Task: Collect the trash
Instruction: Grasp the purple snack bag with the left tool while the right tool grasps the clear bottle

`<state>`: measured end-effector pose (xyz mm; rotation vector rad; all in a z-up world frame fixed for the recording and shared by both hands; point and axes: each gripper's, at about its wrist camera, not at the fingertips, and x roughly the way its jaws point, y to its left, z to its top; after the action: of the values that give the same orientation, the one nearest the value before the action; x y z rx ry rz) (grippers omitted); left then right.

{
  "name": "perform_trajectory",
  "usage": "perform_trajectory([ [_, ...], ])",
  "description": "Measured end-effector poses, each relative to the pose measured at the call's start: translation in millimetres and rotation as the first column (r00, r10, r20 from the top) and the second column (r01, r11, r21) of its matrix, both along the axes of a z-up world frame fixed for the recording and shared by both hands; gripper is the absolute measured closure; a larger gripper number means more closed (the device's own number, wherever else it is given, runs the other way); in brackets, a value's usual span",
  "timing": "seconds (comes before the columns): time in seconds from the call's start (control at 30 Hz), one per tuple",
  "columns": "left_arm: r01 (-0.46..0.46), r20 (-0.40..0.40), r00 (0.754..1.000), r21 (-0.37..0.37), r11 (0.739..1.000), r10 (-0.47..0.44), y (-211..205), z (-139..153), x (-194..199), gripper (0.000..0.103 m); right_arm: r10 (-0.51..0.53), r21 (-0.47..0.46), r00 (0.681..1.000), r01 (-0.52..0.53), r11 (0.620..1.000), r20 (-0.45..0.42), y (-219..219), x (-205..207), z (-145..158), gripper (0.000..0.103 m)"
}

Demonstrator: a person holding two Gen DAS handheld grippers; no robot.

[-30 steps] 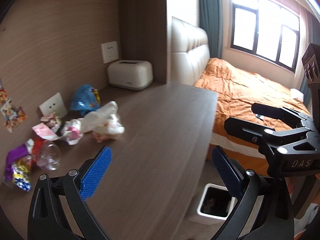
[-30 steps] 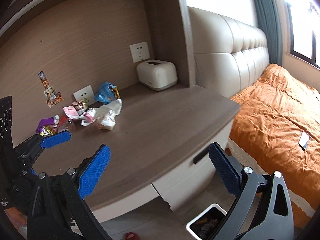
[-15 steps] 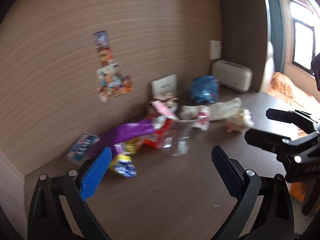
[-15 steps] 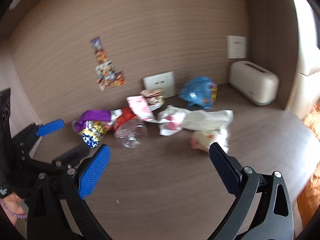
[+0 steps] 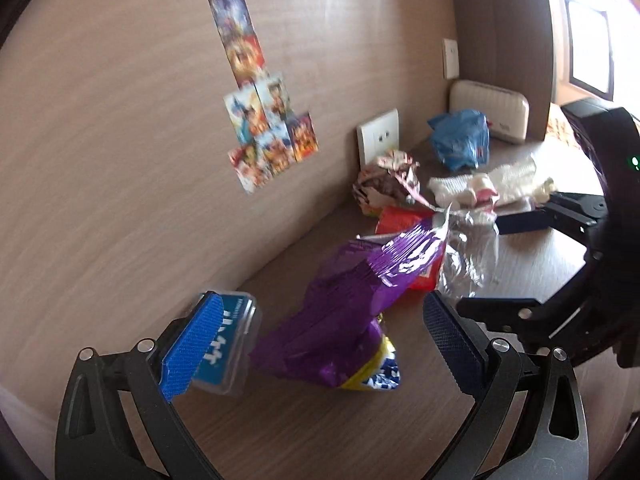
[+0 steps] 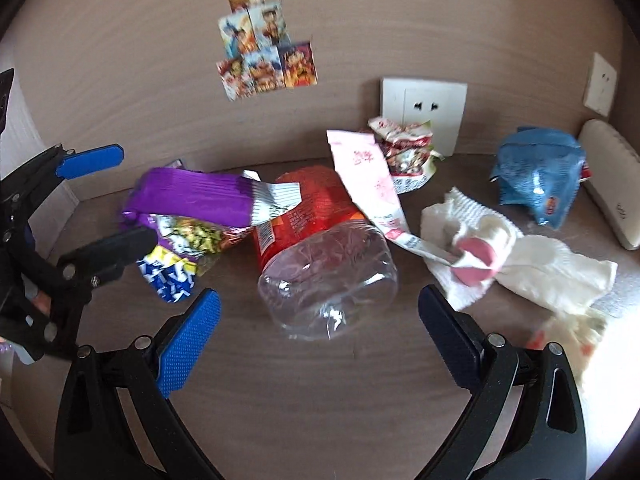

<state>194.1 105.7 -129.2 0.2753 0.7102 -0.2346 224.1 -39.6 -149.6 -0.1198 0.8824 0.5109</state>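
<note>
Left wrist view, left claw (image 5: 320, 344) spread around purple wrapper (image 5: 352, 300), right claw (image 6: 320, 336) spread before bottle (image 6: 320, 264)

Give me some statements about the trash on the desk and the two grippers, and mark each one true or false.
1. The left gripper has its jaws open around the purple snack bag. True.
2. The right gripper is shut on the plastic bottle. False: its jaws are open and the bottle lies ahead of them.
3. The bottle stands upright. False: it lies on its side.
4. A blue bag lies near the white toaster. True.
5. Picture cards are stuck on the wall. True.
</note>
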Motion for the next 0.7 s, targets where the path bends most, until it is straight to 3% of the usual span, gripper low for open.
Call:
perform_trajectory([
  [0.17, 0.050, -0.105, 0.993, -0.081, 0.995, -0.059, 6.5, -20.1, 16.7, 0.007, 0.001, -0.014, 1.000, -0.001, 1.000, -0.018, 10.0, 14.7, -9.1, 0.005],
  [0.2, 0.051, -0.120, 0.991, -0.091, 0.995, -0.062, 6.7, -24.3, 18.5, 0.018, -0.001, -0.020, 1.000, 0.001, 1.000, -0.016, 12.3, 17.7, -10.8, 0.006],
  [0.23, 0.056, -0.145, 0.987, -0.103, 0.993, -0.070, 7.0, -29.0, 20.7, 0.035, 0.003, -0.021, 1.000, -0.004, 1.000, -0.018, 14.9, 21.1, -12.7, 0.008],
  [0.27, 0.057, -0.167, 0.983, -0.114, 0.992, -0.076, 7.1, -34.2, 22.5, 0.036, 0.012, -0.021, 1.000, -0.012, 1.000, -0.025, 17.3, 22.4, -14.8, 0.022],
  [0.3, 0.053, -0.164, 0.984, -0.120, 0.991, -0.073, 7.1, -35.9, 21.7, 0.039, 0.012, -0.024, 1.000, -0.012, 1.000, -0.022, 18.7, 22.7, -15.7, 0.029],
  [0.37, 0.060, -0.168, 0.982, -0.137, 0.989, -0.083, 6.0, -35.8, 19.1, 0.047, 0.021, -0.021, 1.000, -0.022, 1.000, -0.018, 21.1, 20.2, -14.9, 0.029],
  [0.47, 0.037, -0.155, 0.986, -0.128, 0.991, -0.057, 6.1, -30.9, 11.6, 0.048, 0.017, -0.002, 1.000, -0.017, 1.000, -0.008, 21.0, 12.2, -10.5, 0.029],
  [0.7, -0.029, -0.128, 0.992, -0.192, 0.981, 0.004, 21.0, -0.3, -13.1, 0.048, 0.006, 0.040, 1.000, -0.006, 0.999, 0.006, 3.8, -17.6, 10.9, 0.029],
])
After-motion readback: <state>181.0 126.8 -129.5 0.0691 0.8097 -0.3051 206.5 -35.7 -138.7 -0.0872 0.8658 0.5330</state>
